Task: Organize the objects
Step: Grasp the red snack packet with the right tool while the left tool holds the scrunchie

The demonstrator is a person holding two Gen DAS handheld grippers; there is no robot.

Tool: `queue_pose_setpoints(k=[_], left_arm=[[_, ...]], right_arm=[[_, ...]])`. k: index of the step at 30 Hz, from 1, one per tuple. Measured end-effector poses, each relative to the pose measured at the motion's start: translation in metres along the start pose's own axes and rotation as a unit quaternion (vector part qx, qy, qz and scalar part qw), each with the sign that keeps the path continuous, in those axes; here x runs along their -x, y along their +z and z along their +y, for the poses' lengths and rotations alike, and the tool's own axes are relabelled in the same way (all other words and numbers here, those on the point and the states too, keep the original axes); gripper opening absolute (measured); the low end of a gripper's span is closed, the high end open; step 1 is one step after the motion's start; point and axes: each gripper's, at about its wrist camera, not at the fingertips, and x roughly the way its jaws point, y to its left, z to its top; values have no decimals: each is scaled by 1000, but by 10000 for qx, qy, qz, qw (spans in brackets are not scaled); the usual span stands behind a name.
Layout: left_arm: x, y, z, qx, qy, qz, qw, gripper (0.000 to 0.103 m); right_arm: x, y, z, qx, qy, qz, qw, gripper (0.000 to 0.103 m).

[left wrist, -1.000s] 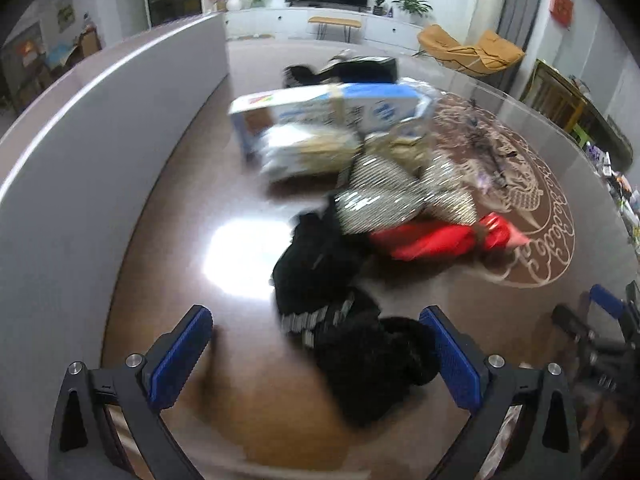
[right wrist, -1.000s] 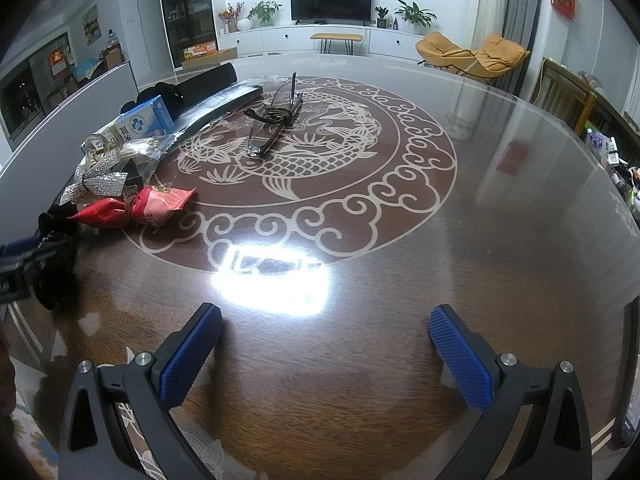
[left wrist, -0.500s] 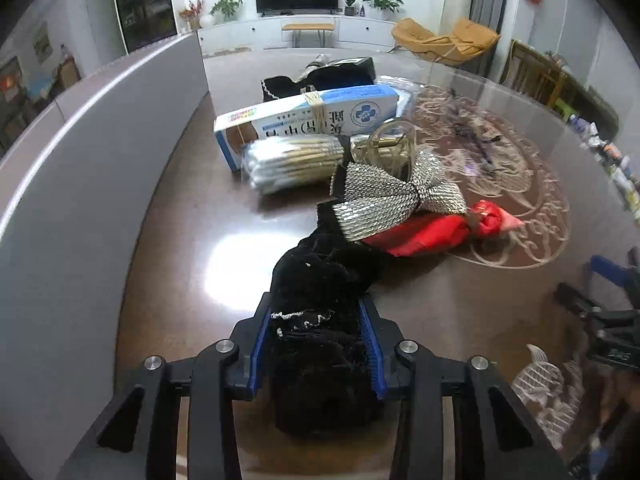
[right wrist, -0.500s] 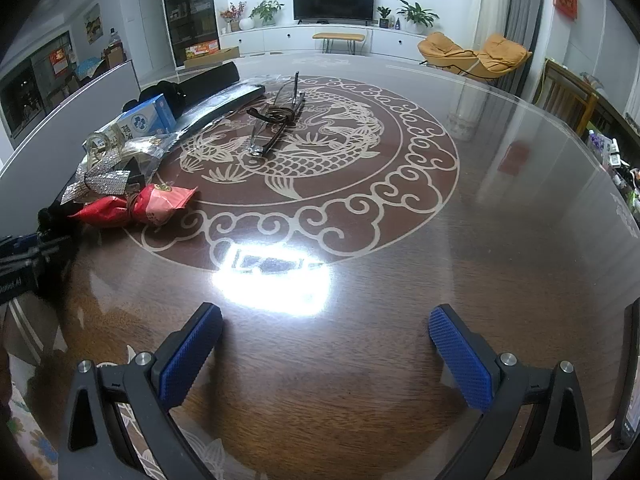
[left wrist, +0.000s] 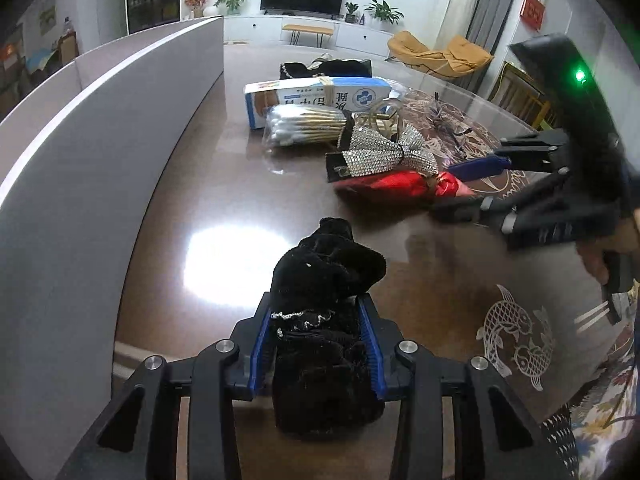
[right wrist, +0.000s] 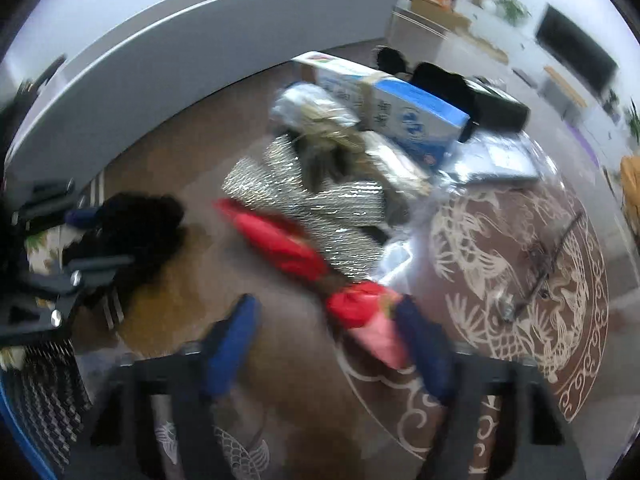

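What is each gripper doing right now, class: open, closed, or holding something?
Left gripper: shut on the black velvet pouch.
Right gripper: jaws just closing around the red packet; grip not yet certain.

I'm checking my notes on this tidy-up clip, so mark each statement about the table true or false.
1. The left tool is clamped on the black velvet pouch. True.
2. The red wrapped bundle lies beside the sparkly silver bow. True.
3. The right tool is closed tight on the cotton swab pack. False: it is at one end of the red wrapped bundle, its jaws just closing, a grip not clear in the blur; the swabs lie untouched.
4. The blue and white box stands upright on end. False: it lies flat, behind the swab pack.
5. A grey panel runs along the table's edge. True.
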Motion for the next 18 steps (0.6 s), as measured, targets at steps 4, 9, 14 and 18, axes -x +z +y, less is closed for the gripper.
queue_pose_setpoints(k=[4, 9, 14, 18], left_arm=[[4, -7, 3, 74, -135, -33, 9999, 39], [6, -10, 1, 174, -201, -102, 9996, 39], [9, -12, 4, 219, -207, -44, 9995, 39], [12, -15, 8, 242, -181, -36, 9995, 39]], right_arm=[[21, -30, -6, -515, 251, 275, 9980, 24], [41, -58, 5, -698, 394, 516, 9954, 40], [46, -28, 21, -90, -75, -23, 9999, 67], [6, 18, 22, 22, 7, 236, 9997, 62]])
